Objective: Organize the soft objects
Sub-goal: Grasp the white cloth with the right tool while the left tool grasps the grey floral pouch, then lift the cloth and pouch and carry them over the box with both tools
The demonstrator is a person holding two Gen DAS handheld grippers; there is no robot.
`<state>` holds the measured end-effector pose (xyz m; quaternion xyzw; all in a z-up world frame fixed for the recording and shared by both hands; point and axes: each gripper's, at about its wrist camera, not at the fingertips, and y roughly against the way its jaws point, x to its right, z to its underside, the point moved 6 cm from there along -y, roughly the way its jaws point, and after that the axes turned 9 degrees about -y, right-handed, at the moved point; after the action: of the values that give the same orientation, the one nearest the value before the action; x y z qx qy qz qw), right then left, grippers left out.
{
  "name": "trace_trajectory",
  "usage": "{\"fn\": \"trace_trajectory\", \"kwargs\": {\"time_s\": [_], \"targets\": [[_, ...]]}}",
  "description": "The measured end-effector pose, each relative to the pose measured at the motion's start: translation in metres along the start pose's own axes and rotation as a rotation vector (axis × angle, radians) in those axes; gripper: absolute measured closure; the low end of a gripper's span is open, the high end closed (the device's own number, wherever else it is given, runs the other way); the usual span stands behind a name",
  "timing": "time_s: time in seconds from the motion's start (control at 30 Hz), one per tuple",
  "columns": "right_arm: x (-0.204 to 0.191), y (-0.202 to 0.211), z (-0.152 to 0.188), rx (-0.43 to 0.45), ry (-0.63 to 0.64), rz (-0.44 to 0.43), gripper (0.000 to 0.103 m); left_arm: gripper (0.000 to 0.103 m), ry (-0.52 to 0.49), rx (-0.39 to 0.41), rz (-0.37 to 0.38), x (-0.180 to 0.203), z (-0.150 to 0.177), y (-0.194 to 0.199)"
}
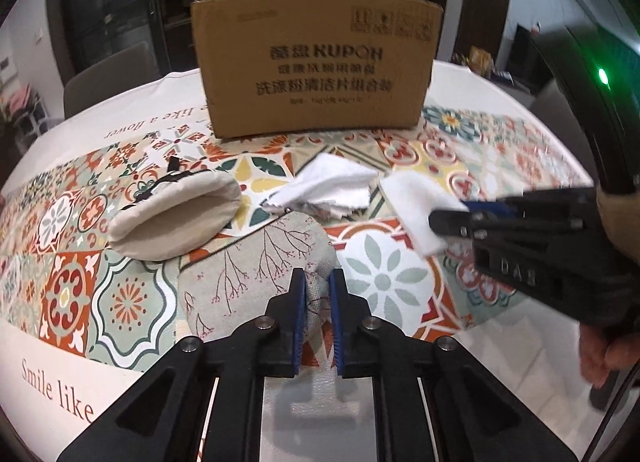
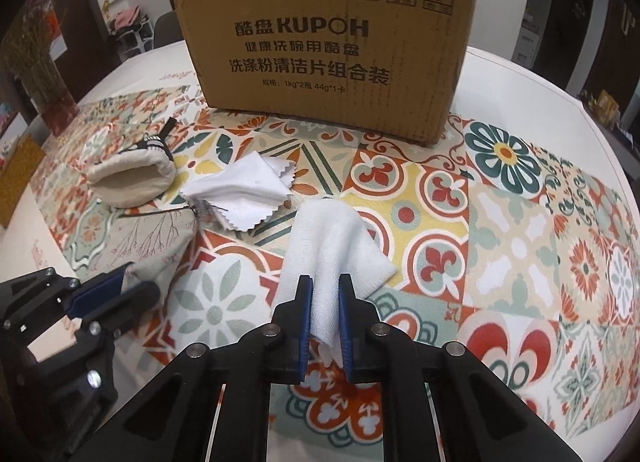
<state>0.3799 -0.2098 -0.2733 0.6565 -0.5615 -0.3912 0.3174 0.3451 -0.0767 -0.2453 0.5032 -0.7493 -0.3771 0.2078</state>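
Tilting down — both tools [image 1: 318, 282] [image 2: 325, 290] clamped

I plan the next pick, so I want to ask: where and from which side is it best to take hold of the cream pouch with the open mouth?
Probably grip the upper lip of the cream pouch at its open mouth. The pouch lies on its side with the mouth gaping toward the cameras, so a hand-held gripper coming from the near side could slide one finger inside and pinch that fabric edge.
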Motion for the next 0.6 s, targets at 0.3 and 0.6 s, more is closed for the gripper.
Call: {"fn": "trace_trajectory", "kwargs": {"time_s": [0.3,0.6], "targets": [[-0.009,0.031,-0.002,0.047,-0.051,-0.049,0.09,0.091,0.049,0.061,0.018,-0.007,-0.016,0.027],[-0.014,0.061,-0.011,0.106,-0.081,-0.063,0.09,0.091,0.042,0.136,0.016,-0.007,-0.036,0.059]]}}
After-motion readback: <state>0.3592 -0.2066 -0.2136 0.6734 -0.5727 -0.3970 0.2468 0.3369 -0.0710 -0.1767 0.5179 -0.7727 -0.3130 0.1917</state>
